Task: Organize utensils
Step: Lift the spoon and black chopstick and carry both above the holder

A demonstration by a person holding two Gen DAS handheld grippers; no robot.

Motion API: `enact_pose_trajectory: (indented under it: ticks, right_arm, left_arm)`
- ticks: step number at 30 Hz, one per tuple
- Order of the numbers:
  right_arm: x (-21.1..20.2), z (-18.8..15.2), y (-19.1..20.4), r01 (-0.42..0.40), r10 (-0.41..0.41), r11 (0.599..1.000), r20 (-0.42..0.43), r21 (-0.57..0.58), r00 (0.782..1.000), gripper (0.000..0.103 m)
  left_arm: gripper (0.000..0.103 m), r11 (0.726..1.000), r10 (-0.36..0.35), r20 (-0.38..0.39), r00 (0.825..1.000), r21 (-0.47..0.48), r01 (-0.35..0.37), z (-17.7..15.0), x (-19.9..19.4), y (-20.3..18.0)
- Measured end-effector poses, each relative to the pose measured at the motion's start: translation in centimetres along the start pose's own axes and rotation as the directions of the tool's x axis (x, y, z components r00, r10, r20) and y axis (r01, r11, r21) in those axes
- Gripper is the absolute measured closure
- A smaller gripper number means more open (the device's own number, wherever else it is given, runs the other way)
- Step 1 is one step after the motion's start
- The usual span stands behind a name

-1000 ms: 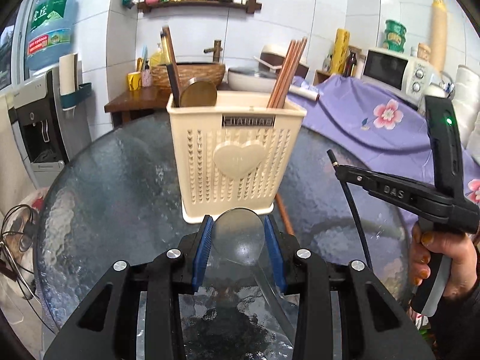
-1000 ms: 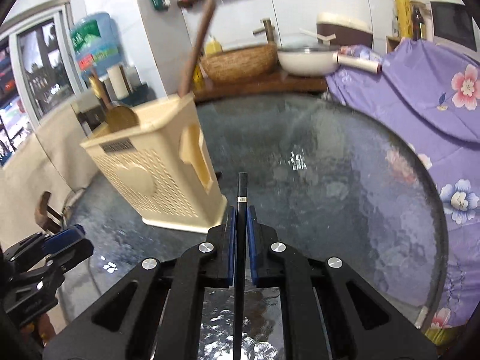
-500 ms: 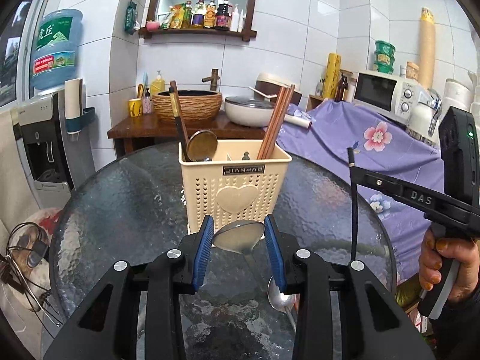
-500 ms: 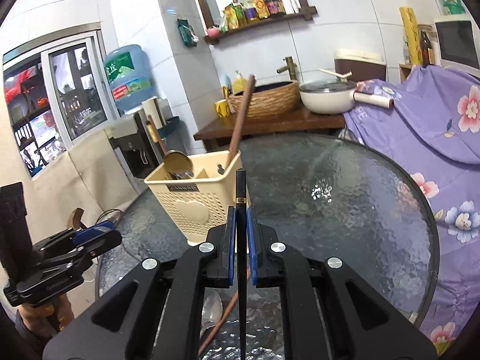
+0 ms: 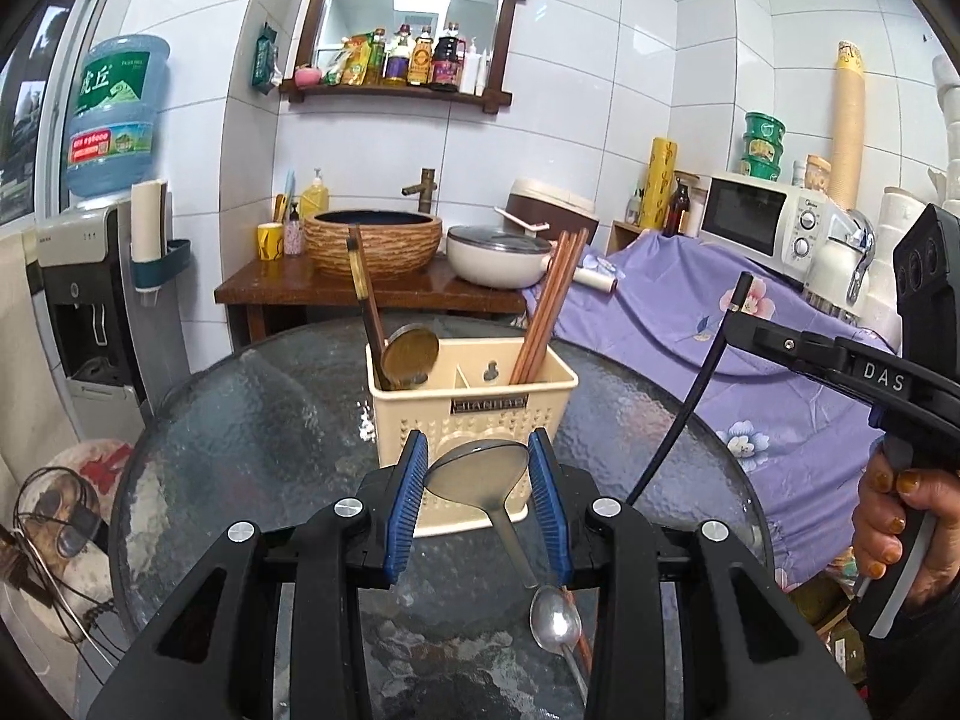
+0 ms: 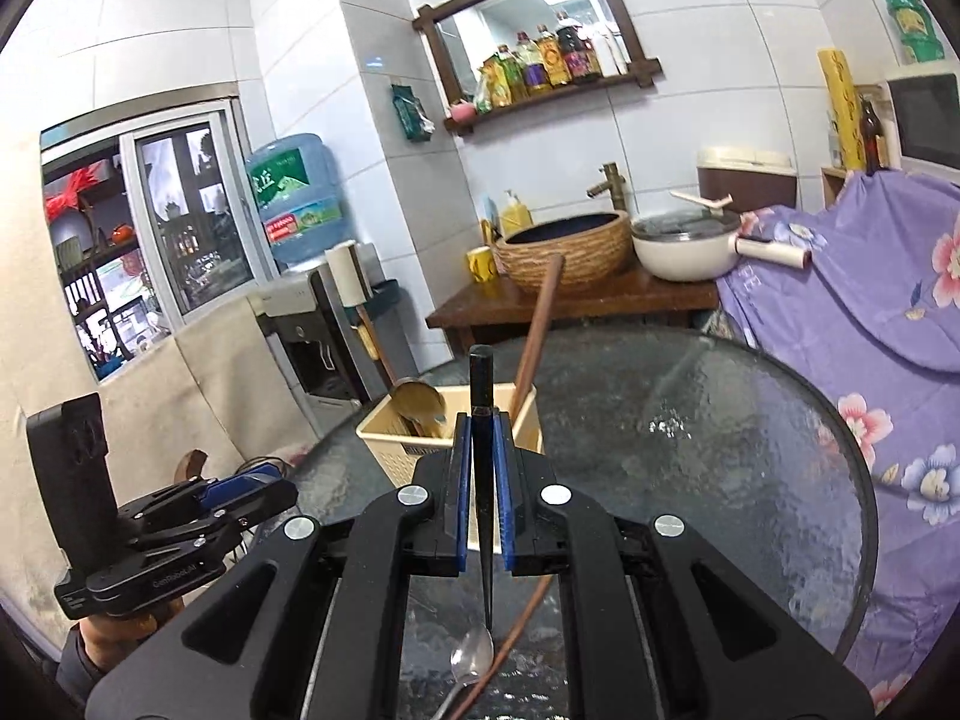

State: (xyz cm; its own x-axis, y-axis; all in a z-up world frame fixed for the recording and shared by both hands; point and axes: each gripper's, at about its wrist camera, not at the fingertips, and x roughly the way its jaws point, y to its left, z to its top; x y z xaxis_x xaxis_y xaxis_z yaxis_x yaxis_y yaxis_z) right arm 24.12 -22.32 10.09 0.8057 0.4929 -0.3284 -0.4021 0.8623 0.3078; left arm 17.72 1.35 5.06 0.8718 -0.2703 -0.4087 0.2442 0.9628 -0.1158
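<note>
A cream utensil caddy (image 5: 474,414) stands on the round glass table (image 5: 252,420); it also shows in the right wrist view (image 6: 393,441). It holds a gold ladle (image 5: 410,355) on the left and brown chopsticks (image 5: 549,306) on the right. My left gripper (image 5: 477,468) is shut on a steel ladle (image 5: 480,471), held above the table in front of the caddy. My right gripper (image 6: 482,450) is shut on a black chopstick (image 6: 482,420), raised at the right (image 5: 684,408). A small steel spoon (image 5: 555,621) and a brown chopstick (image 6: 522,624) lie on the table.
A purple flowered cloth (image 5: 720,360) covers furniture right of the table. A wooden stand with a woven basin (image 5: 372,240) and a white pot (image 5: 498,255) is behind. A water dispenser (image 5: 90,300) stands at the left.
Both grippers have risen and pulled back from the caddy, each carrying its utensil. The caddy now looks smaller and its inside shows. The spoon on the table has come into view.
</note>
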Motion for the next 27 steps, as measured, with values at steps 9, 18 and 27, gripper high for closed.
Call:
enact_pose_trajectory:
  ticks: [9,18,27]
  right_arm:
    - [0.6,6.3,2.0,-0.061,0.062,0.998,0.04,-0.032,0.997,0.095]
    - [2.8,13.3,2.8,-0.062,0.063,0.998,0.103,-0.011,0.993,0.095]
    - [7.7,10.8,1.3,0.029,-0.029,1.0,0.075,-0.005,0.997,0.095]
  left_arm:
    - [0.069,0.996,0.058,0.087,0.995,0.063,-0.063,5.8,-0.4,0.3]
    - [0.069,0.994,0.106,0.136,0.985,0.014,-0.109,12.5,1.4,1.9]
    - [0.069,0.99,0.138,0.026,0.99,0.019,-0.139,10.0,6.4,2.8]
